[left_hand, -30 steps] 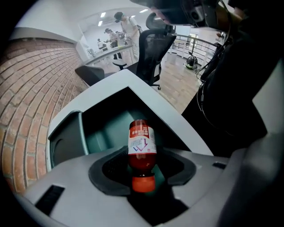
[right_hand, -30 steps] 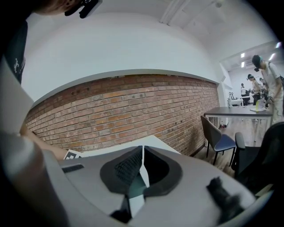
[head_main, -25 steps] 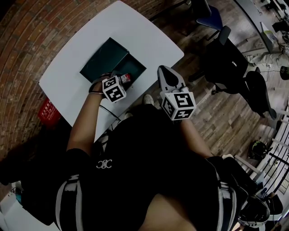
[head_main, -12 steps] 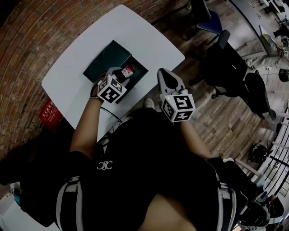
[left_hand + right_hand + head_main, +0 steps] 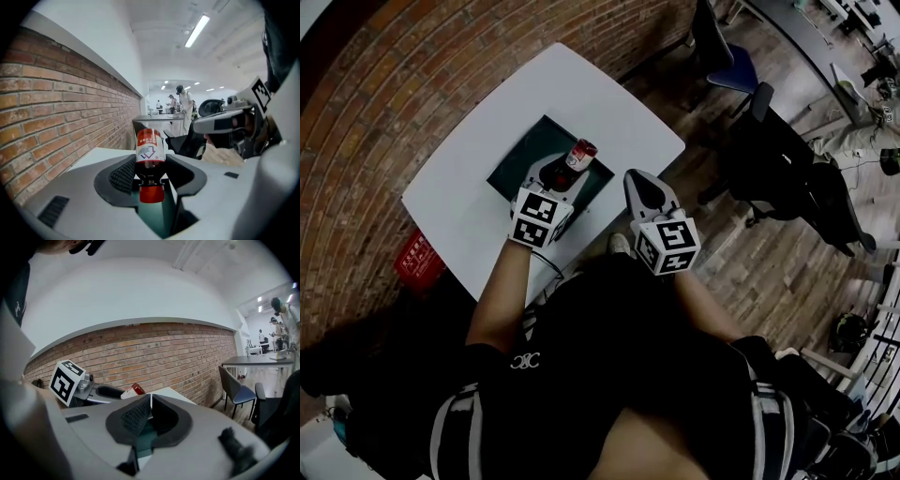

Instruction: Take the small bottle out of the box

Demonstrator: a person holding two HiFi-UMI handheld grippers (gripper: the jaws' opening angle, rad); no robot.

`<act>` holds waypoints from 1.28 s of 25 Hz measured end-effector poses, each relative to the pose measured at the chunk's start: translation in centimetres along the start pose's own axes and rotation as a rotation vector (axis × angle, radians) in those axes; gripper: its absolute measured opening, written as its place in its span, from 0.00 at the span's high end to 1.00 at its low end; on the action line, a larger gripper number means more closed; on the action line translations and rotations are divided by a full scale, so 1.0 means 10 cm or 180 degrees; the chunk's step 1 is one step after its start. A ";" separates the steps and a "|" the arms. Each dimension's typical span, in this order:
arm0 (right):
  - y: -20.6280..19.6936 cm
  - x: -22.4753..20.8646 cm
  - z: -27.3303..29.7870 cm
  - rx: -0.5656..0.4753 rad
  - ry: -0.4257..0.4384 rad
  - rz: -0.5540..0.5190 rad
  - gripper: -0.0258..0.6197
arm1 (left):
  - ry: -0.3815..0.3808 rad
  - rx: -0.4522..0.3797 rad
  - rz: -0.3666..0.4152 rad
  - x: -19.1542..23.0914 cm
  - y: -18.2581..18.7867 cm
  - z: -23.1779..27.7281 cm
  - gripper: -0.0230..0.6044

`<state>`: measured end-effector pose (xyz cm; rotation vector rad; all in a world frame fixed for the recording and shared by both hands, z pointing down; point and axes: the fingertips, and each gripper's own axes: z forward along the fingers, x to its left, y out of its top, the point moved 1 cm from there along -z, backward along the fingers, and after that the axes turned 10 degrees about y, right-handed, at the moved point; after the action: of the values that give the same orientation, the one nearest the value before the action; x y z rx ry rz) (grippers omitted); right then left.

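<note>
Hanging between the jaws of the left gripper [image 5: 565, 178], the small bottle [image 5: 151, 157] is pinched at its shoulder, just above the neck. Its red cap points back toward the gripper's body and its base points away from it. The bottle holds a dark reddish-brown liquid and wears a label that is red at the far end and white nearer the cap, with a blue arrow-like mark on the white part. The jaws stand only as far apart as the bottle's width, their dark ribbed pads [image 5: 123, 174] pressed to its sides. Right beneath the gripper lies the dark green box [image 5: 517, 161], open, with the bottle raised over its far part in the head view. The box rests on a white table [image 5: 469, 187] that runs out ahead of and to the left of the gripper. To the right of the left gripper, just beside it, the right gripper [image 5: 150, 401] hangs over the table's near edge with its jaws brought together at the tips and nothing between them. A brick wall [image 5: 56, 103] rises on the left gripper's left, and a blue-seated chair [image 5: 727, 47] stands far off to the right.
</note>
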<state>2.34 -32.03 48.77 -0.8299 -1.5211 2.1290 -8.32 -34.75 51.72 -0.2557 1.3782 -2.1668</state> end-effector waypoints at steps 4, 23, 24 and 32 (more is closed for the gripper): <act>0.15 0.05 0.00 -0.0208 0.0032 -0.0048 0.91 | 0.0187 -0.0266 -0.0065 0.04 0.28 -0.14 0.63; 0.60 -0.14 0.05 -0.0501 -0.0015 -0.0169 0.91 | 0.1326 -0.0879 -0.0225 0.10 0.87 -0.38 0.63; 0.63 -0.16 0.06 -0.0525 -0.0011 -0.0177 0.91 | 0.1354 -0.0874 -0.0227 0.12 0.87 -0.36 0.63; 0.64 -0.19 0.09 -0.0525 0.0149 -0.0168 0.91 | 0.1507 -0.0895 -0.0322 0.10 0.89 -0.36 0.63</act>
<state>3.32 -35.97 43.35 -0.8782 -1.6923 1.9534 -7.58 -35.34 42.16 0.0980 1.9745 -2.1978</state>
